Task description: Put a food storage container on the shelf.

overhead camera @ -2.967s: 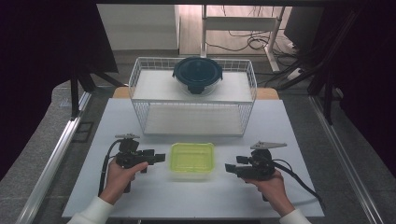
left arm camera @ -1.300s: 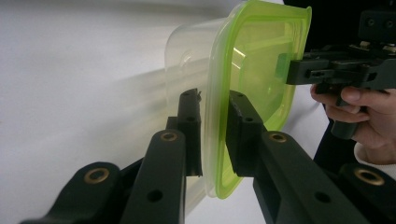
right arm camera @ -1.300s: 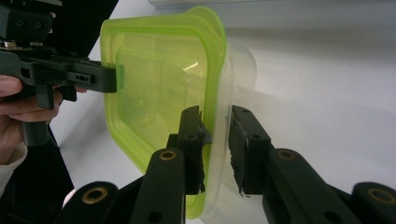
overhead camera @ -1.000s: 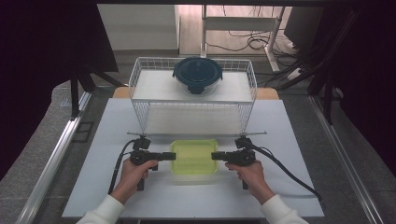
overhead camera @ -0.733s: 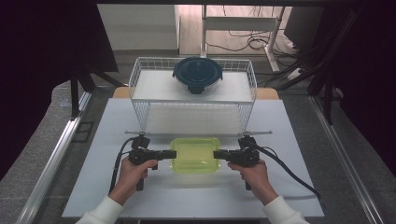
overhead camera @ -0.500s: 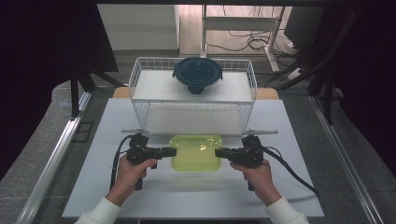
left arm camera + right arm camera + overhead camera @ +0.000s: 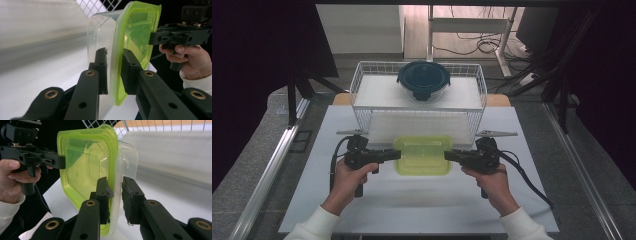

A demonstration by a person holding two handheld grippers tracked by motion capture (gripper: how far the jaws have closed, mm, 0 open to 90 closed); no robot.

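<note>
Just below the middle of the high view, the lidded green container (image 7: 422, 155) sits between the two grippers, over the white worktop (image 7: 422, 210). The left gripper (image 7: 395, 154) clamps its fingers (image 7: 128, 70) on the container's left rim, and the right gripper (image 7: 450, 155) grips the right rim. Above it stands a wire basket (image 7: 362, 82) carrying a dark round bowl (image 7: 423, 78).

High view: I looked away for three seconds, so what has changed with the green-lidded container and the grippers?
The left gripper and right gripper closed in from either side and clamped the rim of the clear plastic container with the yellow-green lid. Together they have lifted it and carried it toward the white wire basket. The round dark-lidded glass bowl stayed in the basket.
</note>
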